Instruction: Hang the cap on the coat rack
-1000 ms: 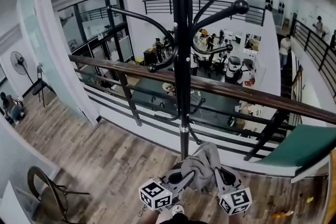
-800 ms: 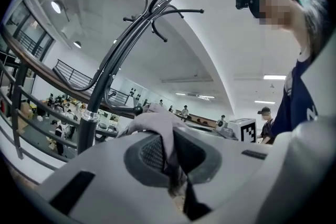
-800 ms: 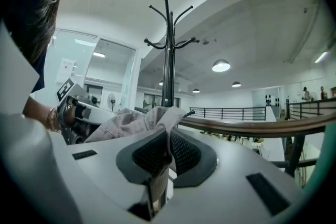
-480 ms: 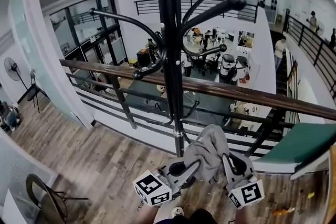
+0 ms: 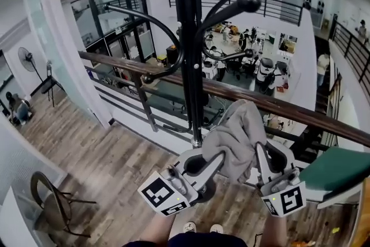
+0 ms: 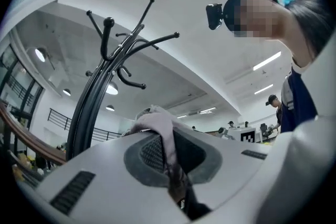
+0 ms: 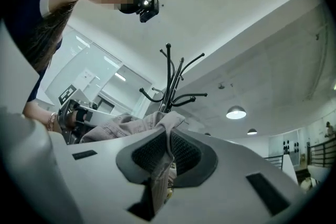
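Observation:
A grey cloth cap [image 5: 236, 136] hangs between my two grippers in front of the black coat rack [image 5: 186, 37]. My left gripper [image 5: 215, 158] is shut on the cap's left edge, and its fabric [image 6: 163, 134] runs between the jaws. The right gripper [image 5: 258, 150] is shut on the cap's right edge, with cloth [image 7: 160, 165] pinched between its pads. A rack arm with a ball tip [image 5: 250, 1] reaches out above the cap to the right. In both gripper views the coat rack [image 6: 113, 60] [image 7: 170, 84] rises ahead and above the jaws.
A brown handrail [image 5: 277, 106] on black bars runs behind the rack, with an open hall below it. A wooden chair [image 5: 49, 205] stands at the lower left on the plank floor. A green-topped surface [image 5: 338, 168] lies at the right. A lower hook [image 5: 147, 77] curls out left.
Both grippers have risen with the cap, from low near the rack's base to about handrail height, closer to the pole and the ball-tipped arm.

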